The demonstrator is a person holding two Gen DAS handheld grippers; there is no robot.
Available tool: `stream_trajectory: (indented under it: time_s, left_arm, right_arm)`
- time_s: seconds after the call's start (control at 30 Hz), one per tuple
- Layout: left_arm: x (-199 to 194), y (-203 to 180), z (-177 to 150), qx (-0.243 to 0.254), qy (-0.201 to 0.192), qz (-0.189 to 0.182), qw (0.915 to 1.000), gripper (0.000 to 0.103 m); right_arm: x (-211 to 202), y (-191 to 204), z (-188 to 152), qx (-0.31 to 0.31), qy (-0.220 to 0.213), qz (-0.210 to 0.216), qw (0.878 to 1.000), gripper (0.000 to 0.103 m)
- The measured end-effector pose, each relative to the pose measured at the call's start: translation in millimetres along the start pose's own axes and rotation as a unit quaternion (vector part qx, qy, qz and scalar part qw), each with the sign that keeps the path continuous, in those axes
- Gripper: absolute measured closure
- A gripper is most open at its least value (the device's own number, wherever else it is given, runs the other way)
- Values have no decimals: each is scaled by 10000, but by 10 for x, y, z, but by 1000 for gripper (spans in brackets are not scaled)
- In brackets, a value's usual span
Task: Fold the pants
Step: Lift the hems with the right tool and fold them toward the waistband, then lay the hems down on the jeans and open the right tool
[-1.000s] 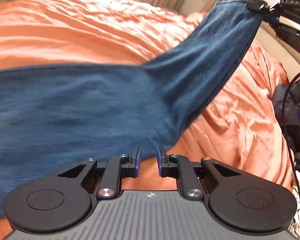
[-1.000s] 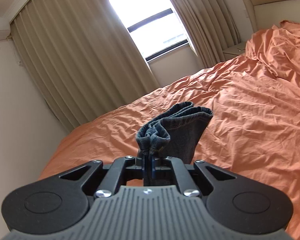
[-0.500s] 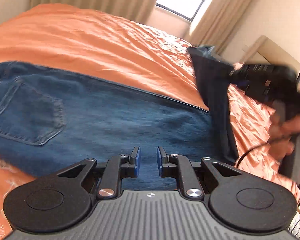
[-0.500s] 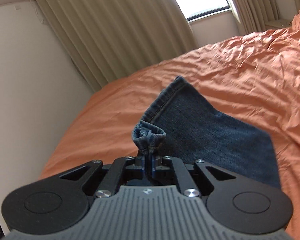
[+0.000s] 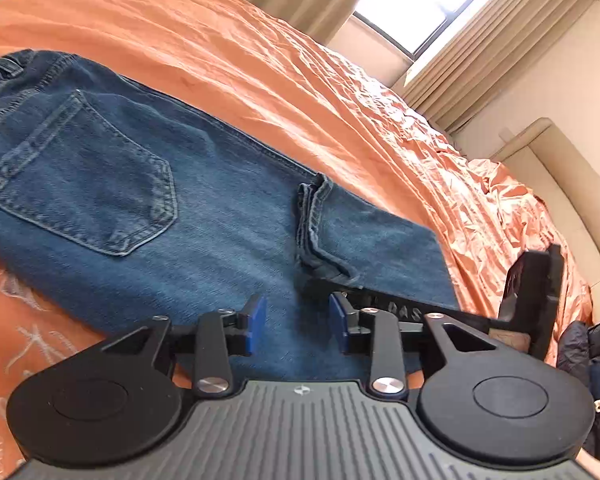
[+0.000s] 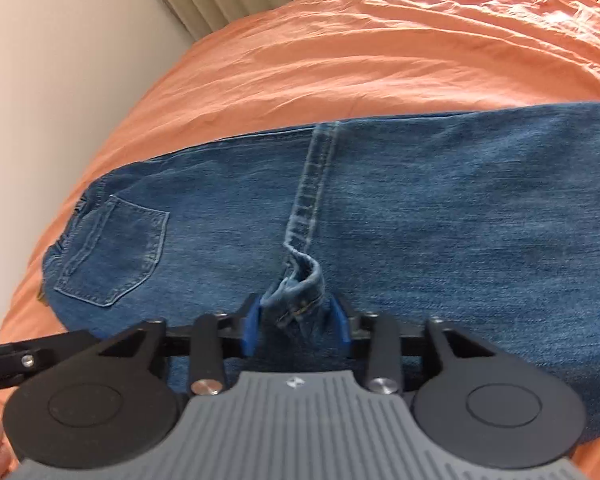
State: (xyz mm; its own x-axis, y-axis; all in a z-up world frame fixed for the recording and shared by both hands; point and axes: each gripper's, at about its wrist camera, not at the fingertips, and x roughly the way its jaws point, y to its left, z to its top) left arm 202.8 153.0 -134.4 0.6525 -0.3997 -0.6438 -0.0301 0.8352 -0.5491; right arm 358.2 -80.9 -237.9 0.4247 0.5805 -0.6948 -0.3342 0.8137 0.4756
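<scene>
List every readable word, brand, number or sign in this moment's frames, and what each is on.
"DAS": embossed on the right gripper finger arm, seen in the left wrist view; any further letters are hidden behind the left gripper.
Small diamond logo marks on both grey gripper bodies: symbols, no letters.
White markings on the orange bedspread: not legible as text.
Jeans: no label visible.

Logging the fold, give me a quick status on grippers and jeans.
Left gripper open, empty. Right gripper open around the bunched hem. Jeans folded over on the bedspread. Nothing in the way.
</scene>
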Motion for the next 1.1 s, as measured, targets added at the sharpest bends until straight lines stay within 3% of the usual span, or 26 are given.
stream_trajectory:
  time_s: [0.2,0.37,0.5,0.67,0.73,0.8,0.83,0.9,1.0,1.1]
  left_arm:
    - [299,-48,198,-348,-58,-361,9987,45]
    - [756,-62,424,-520,-80,-300,9982,36]
    - [1171,-42,563,-714,-87,-84,9974,36]
    - [1535,24,622,-808,-216,14,9965,37]
    - [1630,31,616,-773,-146,86,9969,43]
    - [1628,-3,591,-597,-186,112,9980,73]
    - [1618,-26,580,-503,-207,134,9984,77]
    - [1507,-121,561,-278,-442,198,9984,96]
    - [1225,-342,557,164,-852,11,9962,96]
    - [1130,-445,574,414,-914,189,9948,96]
  right_arm:
    - [-454,-190,78,-229,-260,218,9992,46]
    - [-868,-687,161,-330,-978,-337,9941,43]
    - [-1018,-1118,196,-221,-1042,-842,9907,43]
    - [-1183,-1673,249,216,-1276,-978,9867,49]
    - [-1236,-1854,290,306,-1366,-1120,9838,71]
    - [-1231,-1991,333,316,-1464,-1206,9813,83]
    - [-1220,-2040,355,333,-1477,-1253,9805,89]
    - [-1195,-2114,408,421,-1501,-1285,9794,95]
    - [-1188,-2129,555,420,-1720,-1242,9763,103]
    - [-1138,-2064,740,99,-1840,-1360,9734,103]
